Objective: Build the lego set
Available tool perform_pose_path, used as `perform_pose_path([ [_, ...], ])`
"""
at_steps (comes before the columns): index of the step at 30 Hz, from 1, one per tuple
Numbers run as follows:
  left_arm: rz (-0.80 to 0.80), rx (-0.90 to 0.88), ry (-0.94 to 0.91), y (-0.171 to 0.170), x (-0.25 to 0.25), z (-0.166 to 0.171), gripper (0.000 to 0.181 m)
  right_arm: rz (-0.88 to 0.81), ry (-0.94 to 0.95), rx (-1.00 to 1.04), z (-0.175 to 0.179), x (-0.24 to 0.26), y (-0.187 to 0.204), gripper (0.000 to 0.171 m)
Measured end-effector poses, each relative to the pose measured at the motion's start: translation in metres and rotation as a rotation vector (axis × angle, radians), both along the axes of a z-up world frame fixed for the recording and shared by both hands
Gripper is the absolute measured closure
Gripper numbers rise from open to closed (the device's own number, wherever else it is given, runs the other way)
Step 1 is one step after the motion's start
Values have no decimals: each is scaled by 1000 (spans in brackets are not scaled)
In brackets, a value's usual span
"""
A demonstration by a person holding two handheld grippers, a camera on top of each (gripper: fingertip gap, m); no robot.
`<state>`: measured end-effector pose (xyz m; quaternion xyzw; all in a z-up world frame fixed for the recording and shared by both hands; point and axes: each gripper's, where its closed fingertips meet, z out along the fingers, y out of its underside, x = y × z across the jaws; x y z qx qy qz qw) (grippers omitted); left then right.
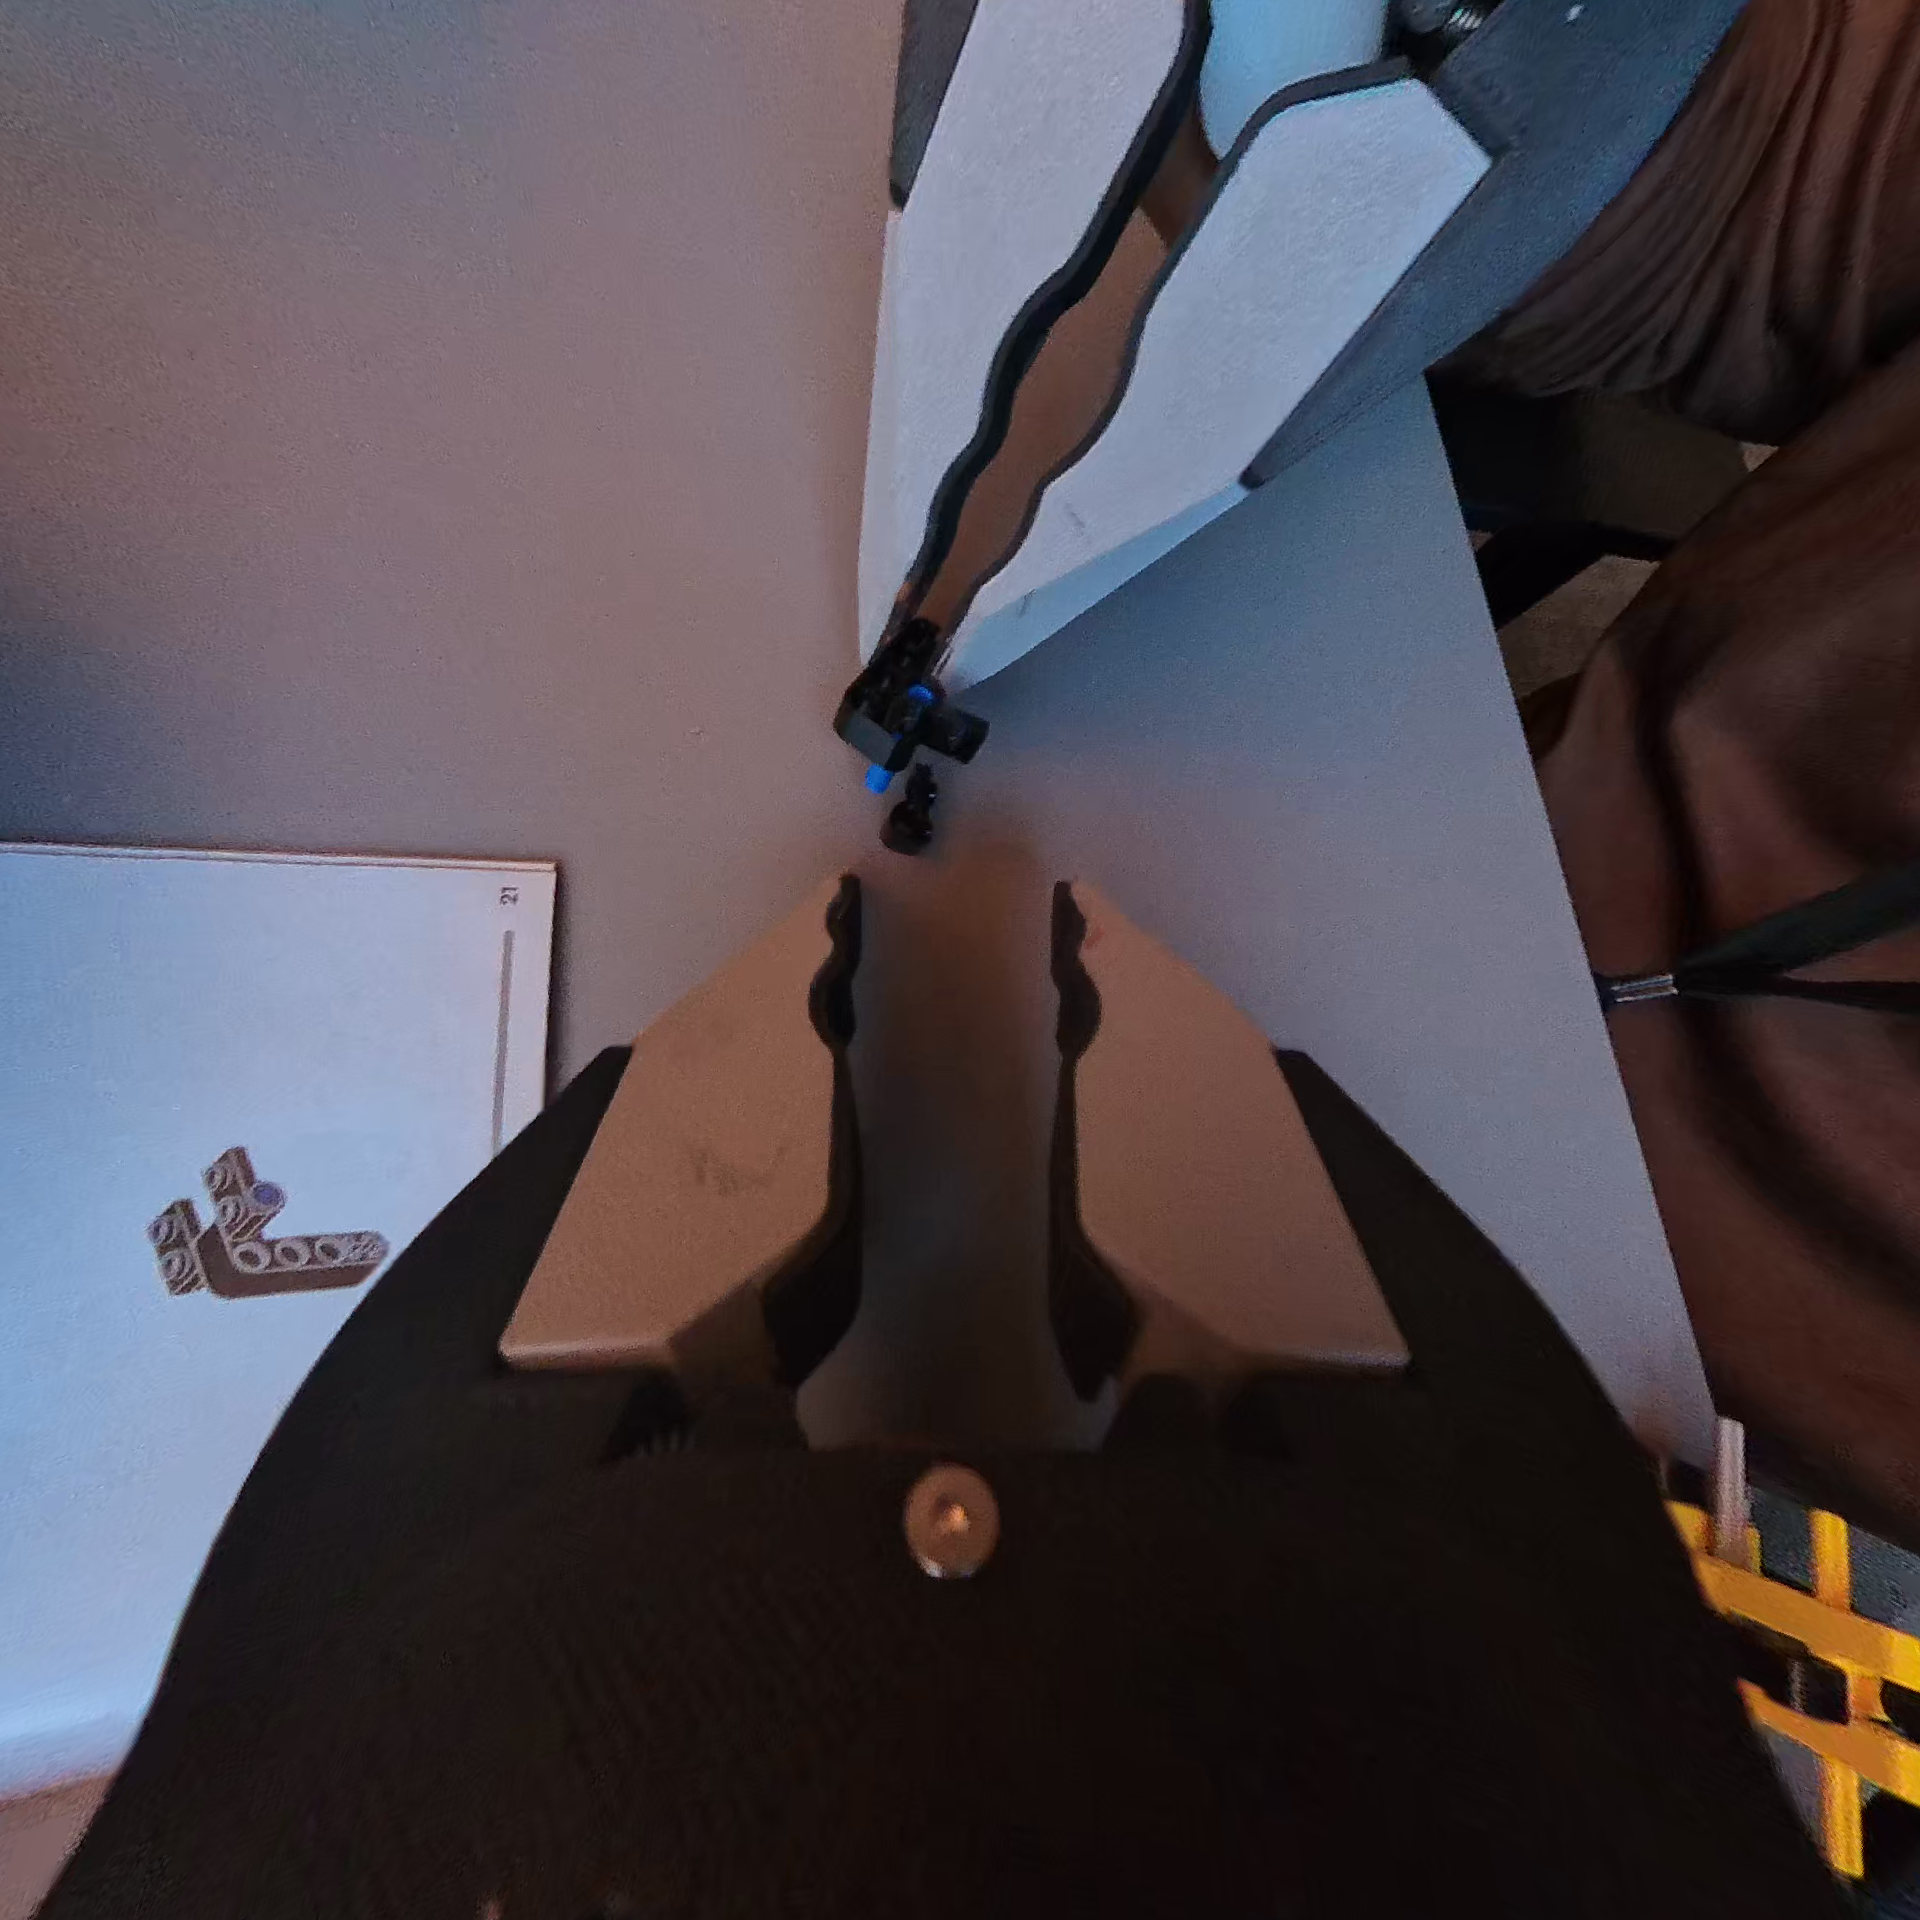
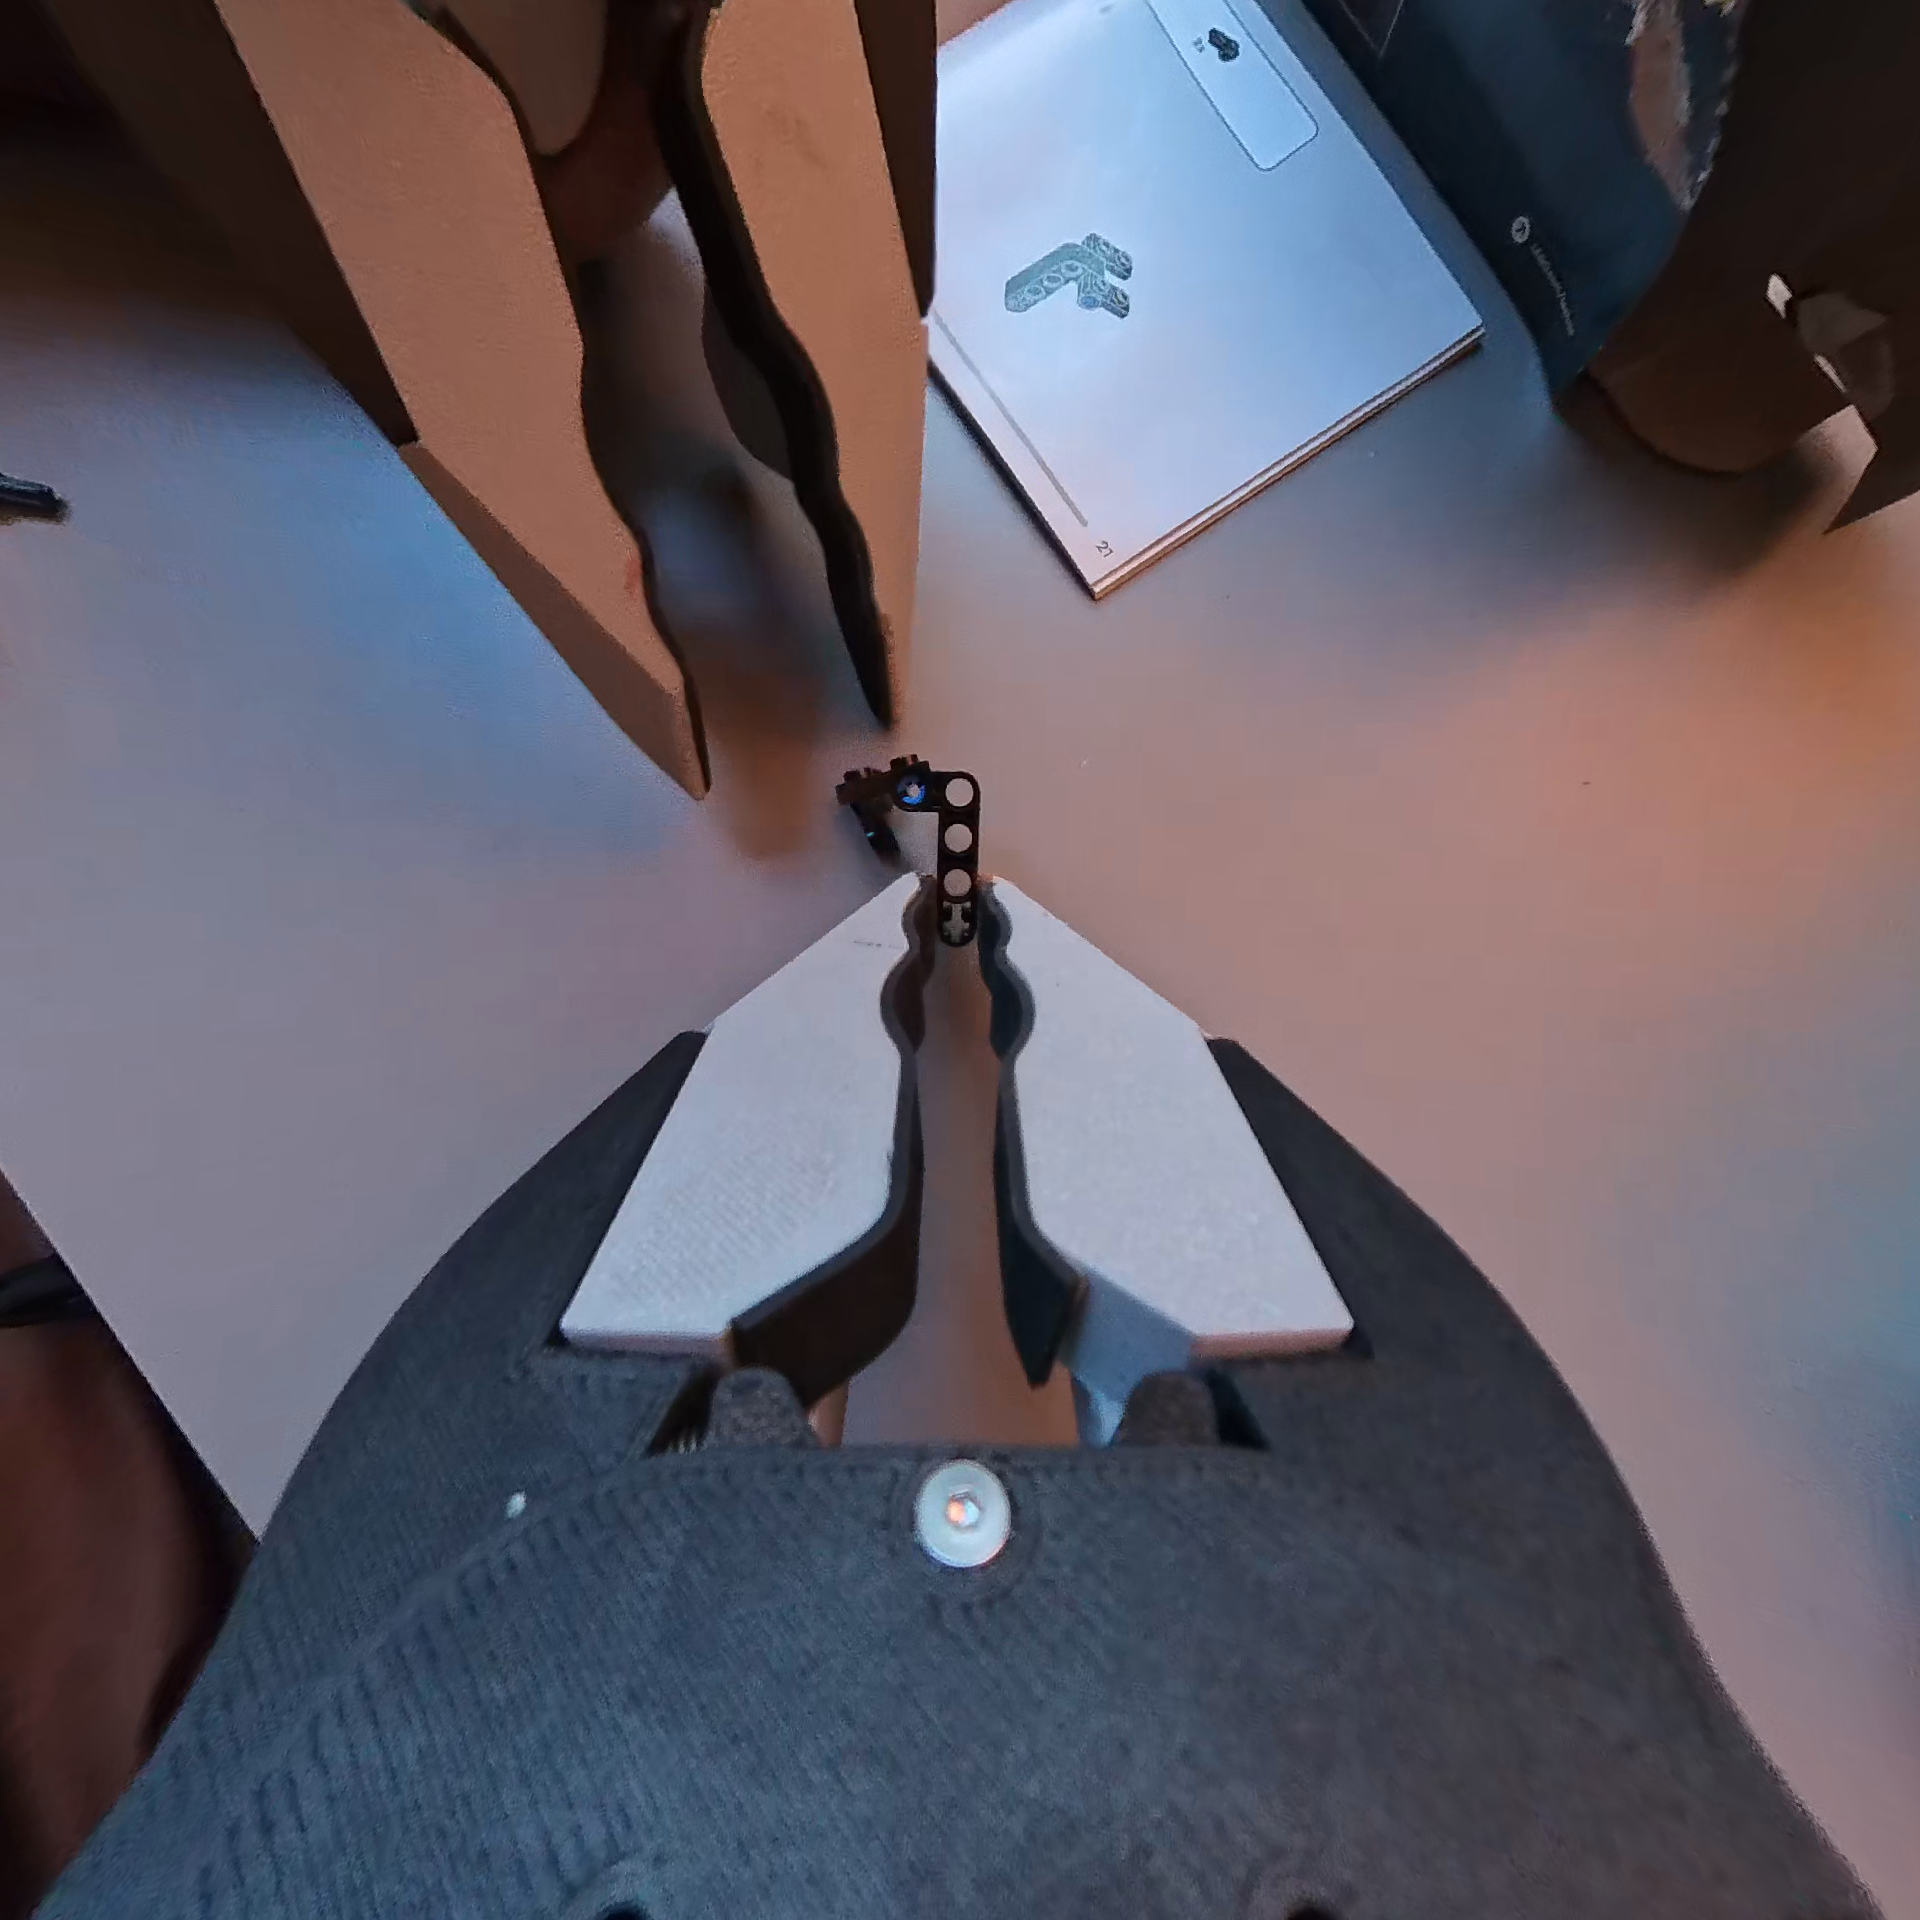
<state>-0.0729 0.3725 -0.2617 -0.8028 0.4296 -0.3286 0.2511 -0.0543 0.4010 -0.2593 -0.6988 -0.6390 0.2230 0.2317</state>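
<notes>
Left wrist view: the left tongs (image 1: 954, 894) stand released, with a wide gap between the two fingers and nothing between them. Just beyond their tips, a small black connector piece (image 1: 908, 816) lies apart from the fingertips; whether it rests on the grey table (image 1: 416, 416) or hangs from the assembly cannot be told. The right tongs (image 1: 920, 644) enter from the upper right and are clenched on the black L-shaped lego beam (image 1: 894, 707), which carries a blue pin (image 1: 881, 777) pointing down toward the left tongs. An open instruction booklet (image 1: 260, 1039) lies flat on the table at the left edge. A yellow lego structure (image 1: 1808, 1662) shows at the lower right corner, off the table edge.

Right wrist view: the right tongs (image 2: 956, 899) grip the lower end of the black L-shaped lego beam (image 2: 957, 862), holding it upright above the table (image 2: 1455, 935). The short arm of the beam points left, with the blue pin (image 2: 910, 792) seated in its hole. The left tongs (image 2: 795, 753) reach in from the top, jaws parted, tips near the short arm without touching it. The instruction booklet (image 2: 1195, 343) lies beyond, to the upper right, and a dark box (image 2: 1621, 208) stands just beside it.
</notes>
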Motion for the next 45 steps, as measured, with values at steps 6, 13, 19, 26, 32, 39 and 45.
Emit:
perform_pose_path([
  [6, -13, 59, -4, 3, 3, 4, 147, 145, -22, 100, 2, -3, -8, 167],
  [13, -18, 125, 9, 5, 3, 8, 153, 269, -3, 61, 2, -5, -6, 167],
  [19, -5, 114, -15, 7, 2, 8, 157, 287, 3, 62, 5, -4, -3, 167],
  [26, -13, 100, 15, 6, 1, -2, 158, 288, -14, 53, 0, -4, -3, 167],
  [32, -8, 98, 9, 7, 2, -2, 158, 292, -13, 62, -1, -4, -5, 167],
  [39, -15, 106, 29, 12, 8, -4, 160, 296, -9, 66, -1, -2, -2, 167],
  [45, 16, 123, 53, 18, 2, -5, 165, 270, 0, 60, -2, 6, 10, 167],
])
